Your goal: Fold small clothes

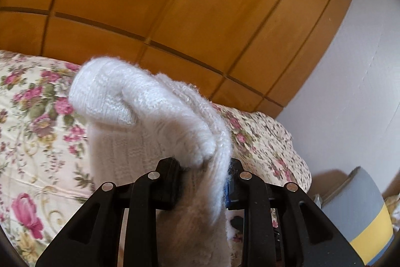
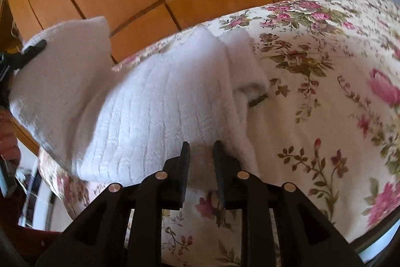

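A white fluffy knit garment (image 1: 150, 116) hangs folded over my left gripper (image 1: 203, 167), which is shut on its edge and holds it up above the bed. In the right wrist view the same garment (image 2: 150, 104) lies partly on the floral bedspread, with one corner lifted at the far left where the left gripper (image 2: 33, 46) clamps it. My right gripper (image 2: 201, 149) sits low at the garment's near edge. Its jaws stand a little apart, with fabric showing in the gap and neither pad visibly pressing on it.
The bed has a cream bedspread (image 2: 325, 116) with pink flowers. A wooden wardrobe (image 1: 175, 4) runs behind the bed. A grey and yellow container (image 1: 362, 217) stands by the white wall (image 1: 362, 66) past the bed's end.
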